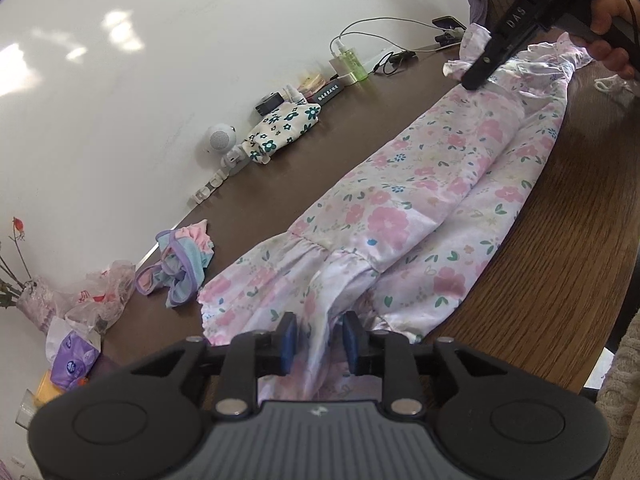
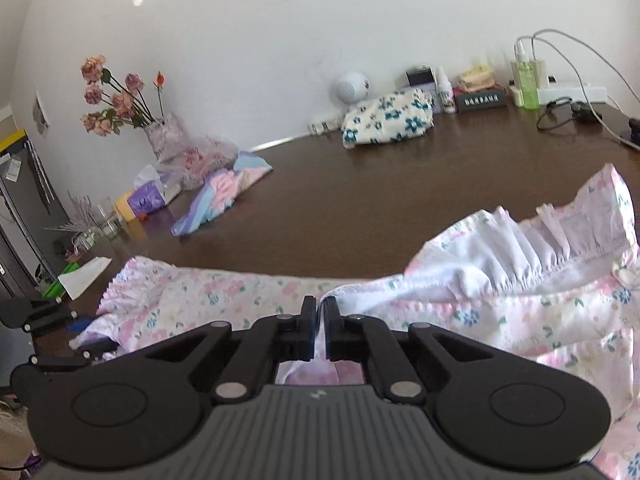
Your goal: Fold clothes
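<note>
A pink floral dress lies stretched lengthwise on the dark wooden table, folded into a narrow strip. My left gripper is at its ruffled hem, blue pads a little apart with a fold of hem fabric standing between them. My right gripper is shut on the dress near its frilled collar end. It also shows in the left wrist view, at the far end of the dress.
A folded white-and-teal floral garment and a striped pastel garment lie toward the wall. A round speaker, bottles, boxes, cables, a vase of flowers, tissues and plastic bags line the wall side.
</note>
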`<action>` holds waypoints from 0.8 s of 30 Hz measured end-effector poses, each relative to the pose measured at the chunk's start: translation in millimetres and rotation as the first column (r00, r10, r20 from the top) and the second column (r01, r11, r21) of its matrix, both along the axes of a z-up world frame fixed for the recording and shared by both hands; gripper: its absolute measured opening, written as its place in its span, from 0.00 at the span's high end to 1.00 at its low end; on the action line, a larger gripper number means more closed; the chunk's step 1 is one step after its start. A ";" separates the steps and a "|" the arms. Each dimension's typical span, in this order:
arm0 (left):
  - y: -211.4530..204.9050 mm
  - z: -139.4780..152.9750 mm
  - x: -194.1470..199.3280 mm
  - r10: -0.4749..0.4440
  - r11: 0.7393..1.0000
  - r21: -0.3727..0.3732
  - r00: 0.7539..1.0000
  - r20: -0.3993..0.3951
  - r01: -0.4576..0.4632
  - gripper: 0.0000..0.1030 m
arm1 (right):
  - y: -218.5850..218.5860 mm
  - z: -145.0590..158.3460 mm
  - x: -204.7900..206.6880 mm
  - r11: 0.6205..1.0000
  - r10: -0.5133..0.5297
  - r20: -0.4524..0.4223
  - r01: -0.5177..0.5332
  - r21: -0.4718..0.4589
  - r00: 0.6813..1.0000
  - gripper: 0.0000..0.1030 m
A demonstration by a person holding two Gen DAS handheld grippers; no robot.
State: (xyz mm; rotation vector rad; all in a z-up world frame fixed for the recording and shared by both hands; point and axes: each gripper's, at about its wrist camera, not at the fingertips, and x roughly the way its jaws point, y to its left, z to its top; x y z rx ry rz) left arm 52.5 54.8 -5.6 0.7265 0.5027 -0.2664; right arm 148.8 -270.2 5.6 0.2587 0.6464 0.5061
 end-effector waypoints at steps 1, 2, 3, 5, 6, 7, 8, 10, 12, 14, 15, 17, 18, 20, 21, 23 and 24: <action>1.2 2.5 -1.4 0.006 1.000 -0.007 1.000 0.007 -0.006 0.57 | -4.0 -2.5 -0.3 1.000 0.002 -0.027 -0.002 0.007 1.000 0.92; 2.9 6.5 -3.7 0.008 1.000 -0.023 1.000 0.008 -0.008 0.51 | -11.2 -2.1 -3.2 1.000 0.001 -0.045 0.001 0.026 0.999 0.87; 4.9 11.9 -5.9 0.011 0.999 -0.050 1.000 0.001 -0.011 0.44 | -20.1 0.9 -8.7 0.999 0.003 -0.050 -0.001 0.044 0.999 0.82; 7.9 23.8 -9.3 0.012 0.994 -0.105 1.000 -0.012 -0.013 0.42 | -41.8 15.3 -19.5 0.999 -0.007 -0.019 0.008 0.051 1.000 0.57; 8.2 30.5 -10.7 0.009 0.991 -0.133 1.000 -0.017 -0.011 0.42 | -52.2 23.1 -23.0 0.999 -0.017 0.002 0.017 0.041 1.000 0.56; 7.4 35.9 -11.1 0.004 0.988 -0.157 1.000 -0.020 -0.007 0.42 | -63.6 33.4 -26.2 0.999 -0.036 0.025 0.035 0.021 0.999 0.56; 4.9 41.4 -10.4 -0.009 0.983 -0.186 1.000 -0.020 0.005 0.42 | -76.4 45.6 -28.3 0.998 -0.065 0.056 0.066 -0.011 0.996 0.53; -2.6 51.7 -7.3 -0.050 0.967 -0.249 0.999 -0.018 0.044 0.42 | -96.1 63.2 -25.9 0.989 -0.116 0.115 0.125 -0.081 0.987 0.50; -16.0 59.6 0.6 -0.101 0.945 -0.314 0.995 -0.026 0.087 0.37 | -120.5 75.0 -9.0 0.969 -0.163 0.144 0.186 -0.165 0.976 0.50; -34.1 65.4 13.3 -0.136 0.922 -0.372 0.989 -0.051 0.107 0.36 | -142.9 79.6 13.1 0.947 -0.195 0.140 0.223 -0.229 0.971 0.51; -45.0 67.6 23.1 -0.146 0.909 -0.402 0.987 -0.071 0.105 0.36 | -152.9 78.1 26.7 0.941 -0.204 0.118 0.228 -0.252 0.972 0.51; -65.7 70.8 44.8 -0.157 0.883 -0.461 0.981 -0.116 0.087 0.36 | -172.9 75.0 54.0 0.926 -0.222 0.075 0.234 -0.296 0.972 0.59; -75.8 71.6 58.1 -0.160 0.866 -0.495 0.976 -0.146 0.068 0.36 | -178.4 67.0 67.7 0.930 -0.211 0.034 0.211 -0.302 0.977 0.60; -95.2 72.3 84.1 -0.172 0.829 -0.559 0.964 -0.202 0.030 0.36 | -185.2 48.9 90.7 0.946 -0.170 -0.045 0.150 -0.286 0.984 0.65; -103.8 71.0 97.9 -0.185 0.808 -0.589 0.955 -0.233 0.013 0.36 | -186.6 39.1 99.8 0.958 -0.139 -0.081 0.113 -0.263 0.987 0.65; -122.1 65.9 125.9 -0.207 0.774 -0.632 0.929 -0.308 -0.037 0.37 | -186.3 23.5 112.2 0.984 -0.056 -0.129 0.033 -0.174 0.990 0.65; -131.7 62.8 139.4 -0.216 0.760 -0.647 0.914 -0.342 -0.062 0.37 | -185.4 19.2 116.9 0.990 -0.019 -0.139 -0.001 -0.143 0.990 0.65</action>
